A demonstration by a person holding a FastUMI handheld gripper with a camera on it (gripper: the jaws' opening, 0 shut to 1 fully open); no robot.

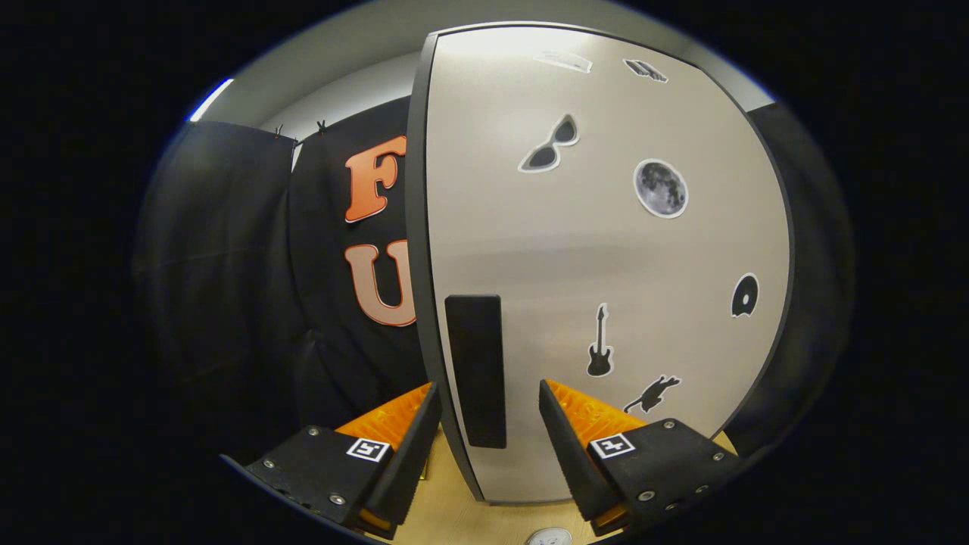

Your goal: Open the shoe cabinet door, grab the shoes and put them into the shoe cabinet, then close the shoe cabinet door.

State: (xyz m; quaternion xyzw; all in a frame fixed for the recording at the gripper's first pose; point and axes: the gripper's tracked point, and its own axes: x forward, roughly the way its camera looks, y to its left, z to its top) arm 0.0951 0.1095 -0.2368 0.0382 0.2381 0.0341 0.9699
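The gripper (488,424) faces the cabinet door (606,250), its fingers spread apart on either side of the door's dark free edge. A black upright handle (475,369) sits on the pale door face just beyond and between the fingertips; neither finger presses on it. Stickers dot the door: sunglasses (550,144), a moon (661,188), a guitar (599,342), a cat (652,393). Pale wooden floor (454,518) shows below the door, and black cloth (227,265) hangs beyond the edge.
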